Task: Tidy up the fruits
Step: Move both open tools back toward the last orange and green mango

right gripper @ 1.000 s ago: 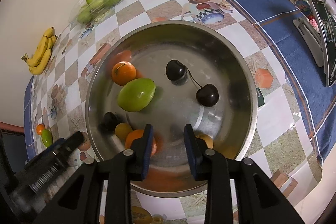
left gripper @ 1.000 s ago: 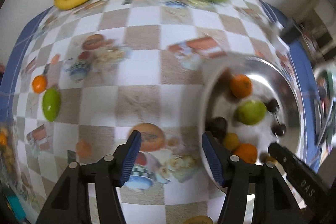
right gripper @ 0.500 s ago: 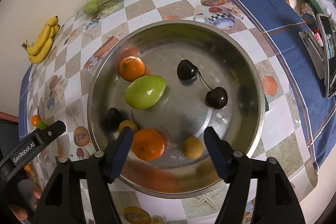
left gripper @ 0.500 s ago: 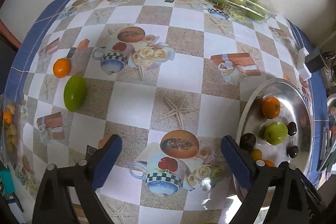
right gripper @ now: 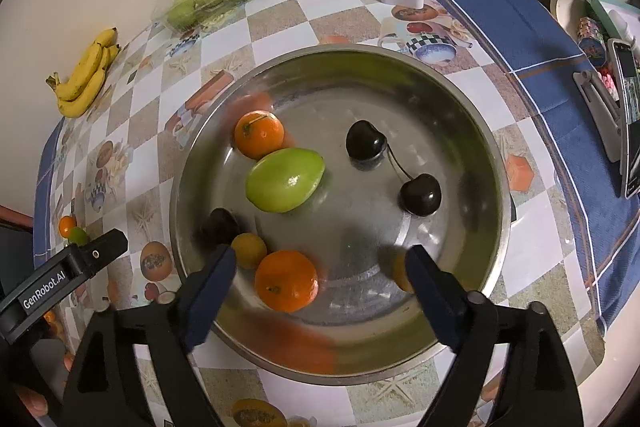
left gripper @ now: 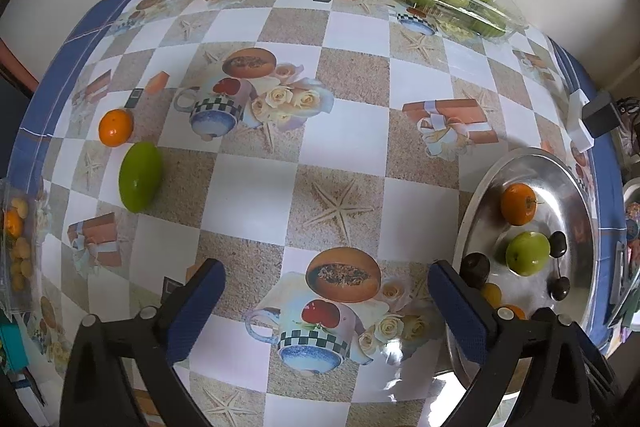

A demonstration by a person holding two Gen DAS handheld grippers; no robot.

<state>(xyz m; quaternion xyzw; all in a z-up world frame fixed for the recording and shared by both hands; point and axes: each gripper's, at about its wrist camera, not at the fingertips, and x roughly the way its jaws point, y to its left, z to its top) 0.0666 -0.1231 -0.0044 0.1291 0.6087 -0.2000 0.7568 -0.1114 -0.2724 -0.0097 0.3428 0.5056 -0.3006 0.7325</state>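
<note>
Right hand-held gripper [right gripper: 316,269] jaws apart, empty, over steel bowl [right gripper: 496,187] (orange [right gripper: 286,281] at 6 o'clock). Left hand-held gripper [left gripper: 326,291] jaws apart above desk [left gripper: 256,195]; green mango [left gripper: 140,176] at 9 o'clock.

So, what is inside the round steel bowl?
Round steel bowl: two oranges, green mango, three dark cherries, small yellow fruit; another one is partly hidden behind the right gripper.
</note>
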